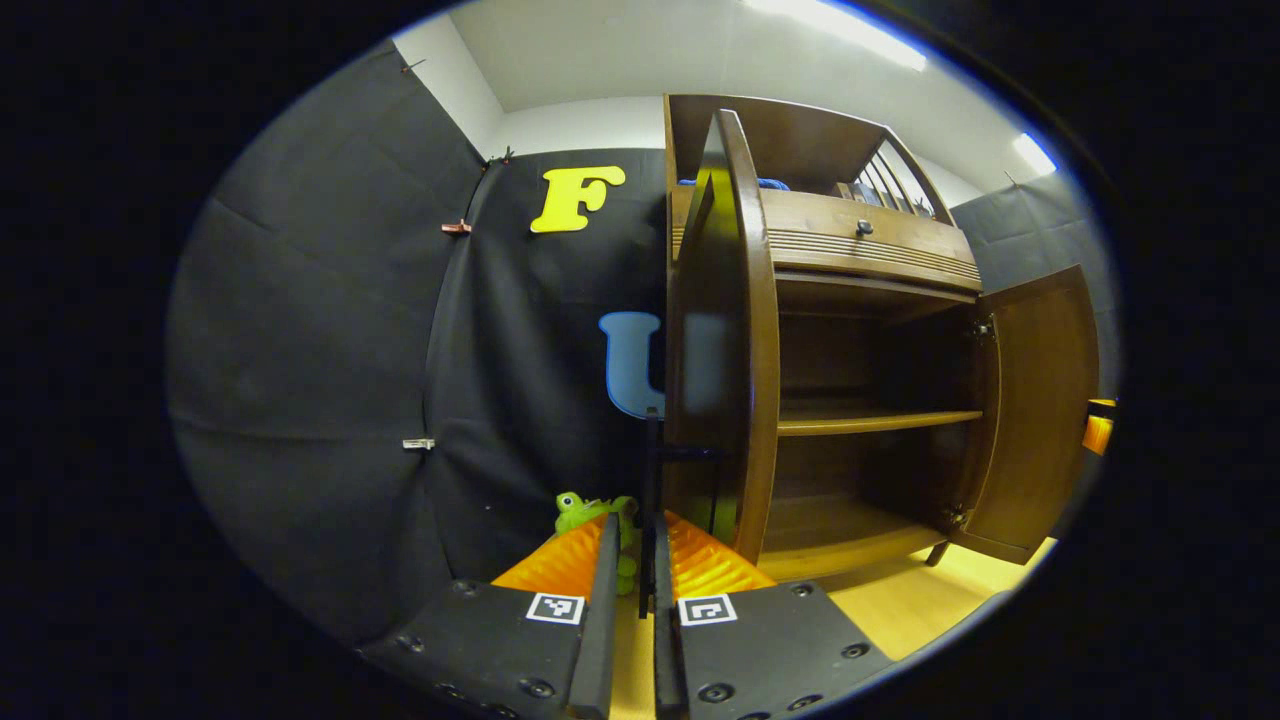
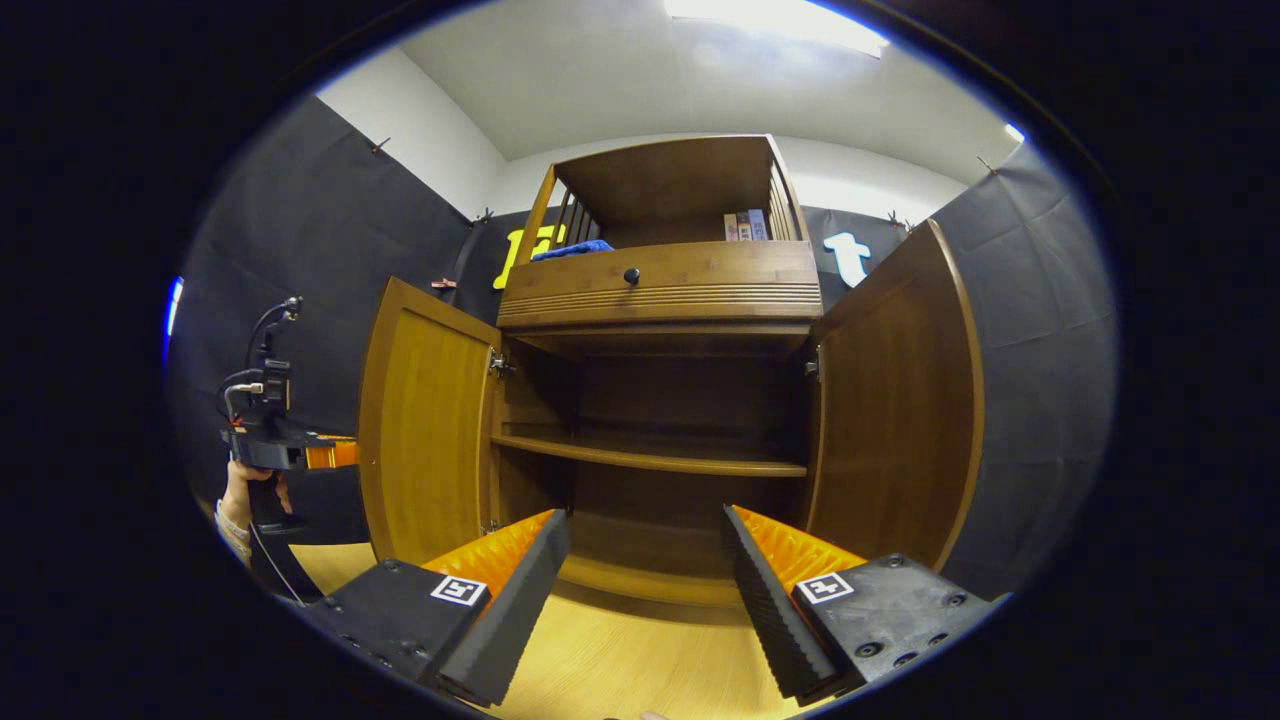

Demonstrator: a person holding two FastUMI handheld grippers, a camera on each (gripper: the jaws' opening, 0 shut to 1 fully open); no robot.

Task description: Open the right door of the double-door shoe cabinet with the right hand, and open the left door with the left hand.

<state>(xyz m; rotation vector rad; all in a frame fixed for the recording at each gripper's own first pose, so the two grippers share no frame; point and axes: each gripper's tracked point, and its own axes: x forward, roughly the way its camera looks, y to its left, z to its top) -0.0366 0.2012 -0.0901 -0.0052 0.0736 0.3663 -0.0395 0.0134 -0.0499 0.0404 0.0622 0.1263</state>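
Note:
The wooden shoe cabinet [image 2: 660,285] stands with both doors swung wide. In the left gripper view the left door [image 1: 725,330] is edge-on right ahead, and its thin dark handle [image 1: 651,470] rises between the fingers of my left gripper [image 1: 637,525]. The jaws are nearly closed, the handle lies against the right finger, and a small gap shows on its other side. The right door [image 1: 1035,410] hangs open beyond. My right gripper [image 2: 645,525] is open and empty in front of the bare shelves [image 2: 650,455], between the left door [image 2: 425,430] and the right door [image 2: 895,400].
A green toy [image 1: 580,512] lies on the wooden floor [image 2: 600,660] by the booth wall, behind the left door. A drawer with a knob [image 2: 631,274] tops the cabinet, with a blue cloth [image 2: 570,250] and books above. A hand [image 2: 240,495] holds the left gripper [image 2: 335,455] at the left door's edge.

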